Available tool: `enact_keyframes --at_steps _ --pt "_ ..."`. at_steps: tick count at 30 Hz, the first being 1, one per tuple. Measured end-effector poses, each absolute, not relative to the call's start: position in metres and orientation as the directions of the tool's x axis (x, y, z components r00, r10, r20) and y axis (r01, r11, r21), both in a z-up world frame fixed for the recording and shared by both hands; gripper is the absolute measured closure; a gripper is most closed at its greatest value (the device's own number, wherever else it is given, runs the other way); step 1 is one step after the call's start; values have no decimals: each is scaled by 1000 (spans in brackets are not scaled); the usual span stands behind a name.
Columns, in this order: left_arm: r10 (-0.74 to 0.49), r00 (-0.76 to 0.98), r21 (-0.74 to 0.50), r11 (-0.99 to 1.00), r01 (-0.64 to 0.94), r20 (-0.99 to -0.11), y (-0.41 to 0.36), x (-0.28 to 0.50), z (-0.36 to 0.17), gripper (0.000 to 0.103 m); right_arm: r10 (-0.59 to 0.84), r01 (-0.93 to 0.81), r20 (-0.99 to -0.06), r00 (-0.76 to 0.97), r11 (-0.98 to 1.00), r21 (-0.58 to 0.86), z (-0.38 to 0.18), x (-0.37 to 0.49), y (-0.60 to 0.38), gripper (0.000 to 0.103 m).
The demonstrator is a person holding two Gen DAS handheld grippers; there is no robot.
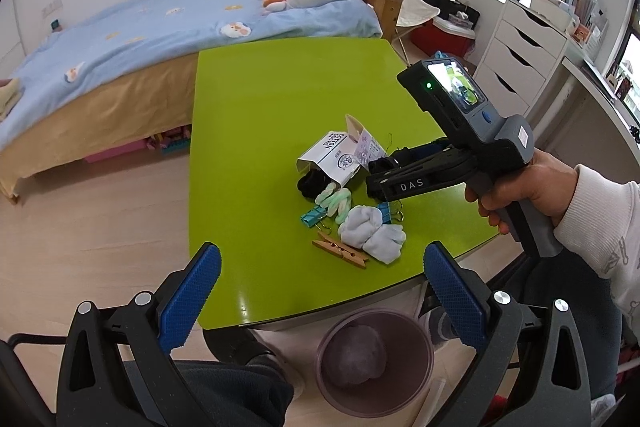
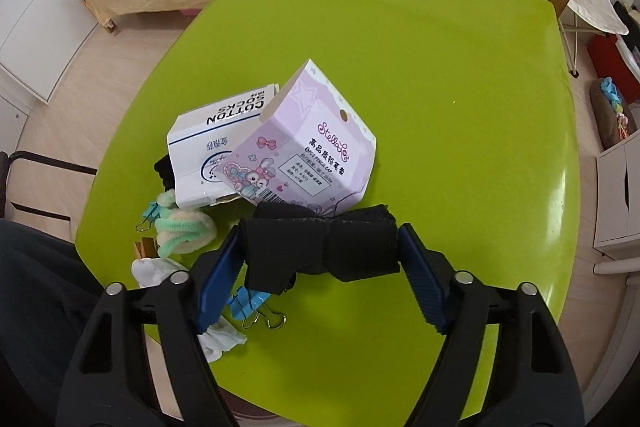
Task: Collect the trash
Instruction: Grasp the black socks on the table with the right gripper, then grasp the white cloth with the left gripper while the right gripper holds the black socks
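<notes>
Left gripper [image 1: 322, 285] low at the near table [image 1: 280, 87] edge, tilted downward, blue fingers [image 1: 192, 291] spread wide with nothing between them. Purple bin [image 1: 374, 359] on the floor just below, partly hidden by the table edge. Mid-table, a heap: white sock box [image 2: 212, 143], pink card box [image 2: 308, 143] leaning on it, clips and socks half buried. Right gripper [image 2: 320, 247] pointing steeply down, held in a white-sleeved hand [image 1: 520, 191], pads pressing both ends of a black cloth bundle [image 2: 320, 243]. Bundle's underside out of sight.
</notes>
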State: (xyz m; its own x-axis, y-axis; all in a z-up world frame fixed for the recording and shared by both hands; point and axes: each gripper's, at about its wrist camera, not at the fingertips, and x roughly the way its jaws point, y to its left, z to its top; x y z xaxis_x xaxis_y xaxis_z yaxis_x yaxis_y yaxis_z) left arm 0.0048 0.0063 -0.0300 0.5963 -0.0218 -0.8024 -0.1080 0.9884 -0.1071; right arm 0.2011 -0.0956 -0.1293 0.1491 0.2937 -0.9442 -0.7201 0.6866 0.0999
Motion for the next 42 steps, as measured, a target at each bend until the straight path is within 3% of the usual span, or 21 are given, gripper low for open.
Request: enact_keyframes --at_steps 5,8,10,12,15,39,42 --pt "-26 597 -110 988 -106 -802 7 7 -32 6 320 -714 -933 163 691 112 -123 201 -102 40" --pt "-32 596 -117 988 -105 -802 7 9 -32 6 335 -707 -927 167 696 125 -116 199 -110 59" --pt "-35 596 -118 988 -101 -802 6 10 -33 6 338 -705 -924 179 699 120 -110 196 -114 62" --pt "-38 594 -116 989 -94 -804 5 13 -34 6 342 -703 -920 190 702 116 -106 195 -116 75" --pt "-44 590 -120 989 -90 -806 3 17 -36 6 345 -687 -916 203 718 118 -104 195 -125 85" --pt "-117 446 -125 992 12 -887 -18 88 -85 6 410 -630 -880 242 756 178 -72 182 -172 89" --pt "-126 421 -140 990 -1 -898 -17 96 -96 19 409 -628 -879 243 758 179 -70 180 -177 89"
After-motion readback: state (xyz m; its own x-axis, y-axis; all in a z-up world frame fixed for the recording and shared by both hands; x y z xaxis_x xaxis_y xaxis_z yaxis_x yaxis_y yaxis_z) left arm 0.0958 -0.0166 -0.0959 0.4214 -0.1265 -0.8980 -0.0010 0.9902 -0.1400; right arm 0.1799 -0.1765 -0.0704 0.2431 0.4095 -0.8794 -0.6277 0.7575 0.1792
